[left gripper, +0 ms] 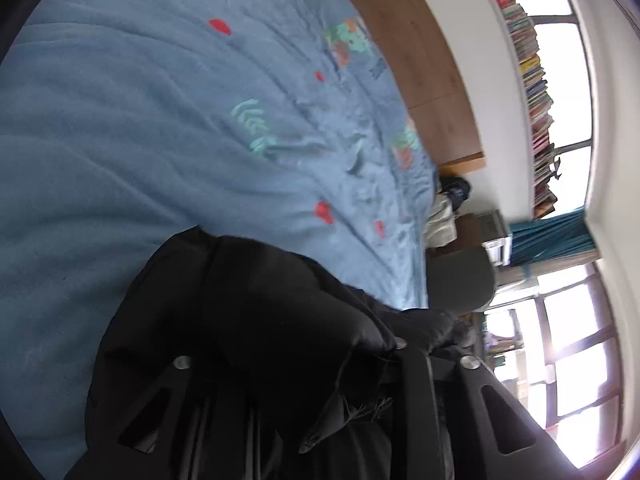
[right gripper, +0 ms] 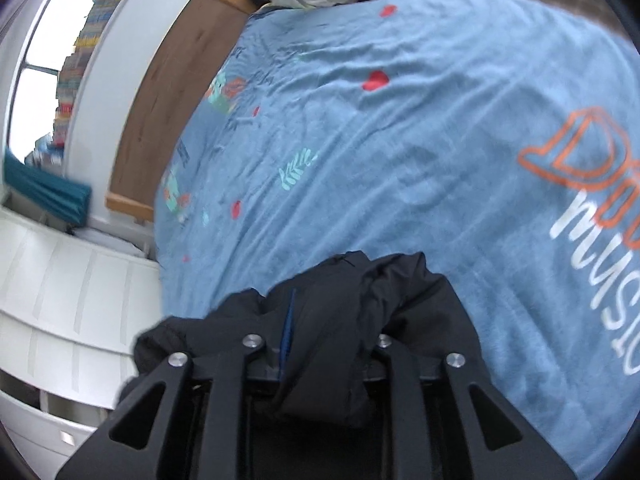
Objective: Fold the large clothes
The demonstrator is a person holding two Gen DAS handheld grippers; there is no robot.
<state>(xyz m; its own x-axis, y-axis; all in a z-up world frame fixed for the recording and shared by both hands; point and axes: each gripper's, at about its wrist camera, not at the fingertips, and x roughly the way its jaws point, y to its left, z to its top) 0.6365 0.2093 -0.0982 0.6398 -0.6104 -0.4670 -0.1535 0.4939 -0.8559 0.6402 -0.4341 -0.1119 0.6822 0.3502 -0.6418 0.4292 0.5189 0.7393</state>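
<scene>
Draping over both tongs — one bulky black padded jacket (left gripper: 256, 320), bunched on the pale blue printed bedspread (left gripper: 140, 128).

Left gripper (left gripper: 320, 360): fabric piled across both black fingers (left gripper: 416, 392) and down between them, tips buried, so can't tell whether the pads pinch it or just sit under it. Right gripper (right gripper: 316, 344): jaws at a narrow gap, a fold of jacket with a blue lining strip (right gripper: 288, 332) hanging down through the slot and over the right finger; pad contact hidden, can't tell the grip. Jacket sits right at the tong tips in both views, bedspread stretching ahead of them. Beyond the tongs — wooden headboard (right gripper: 160, 92), white wall, a shelf of books (left gripper: 532, 92) by the window. White slatted panel (right gripper: 68, 292) lies left of the right tong.
</scene>
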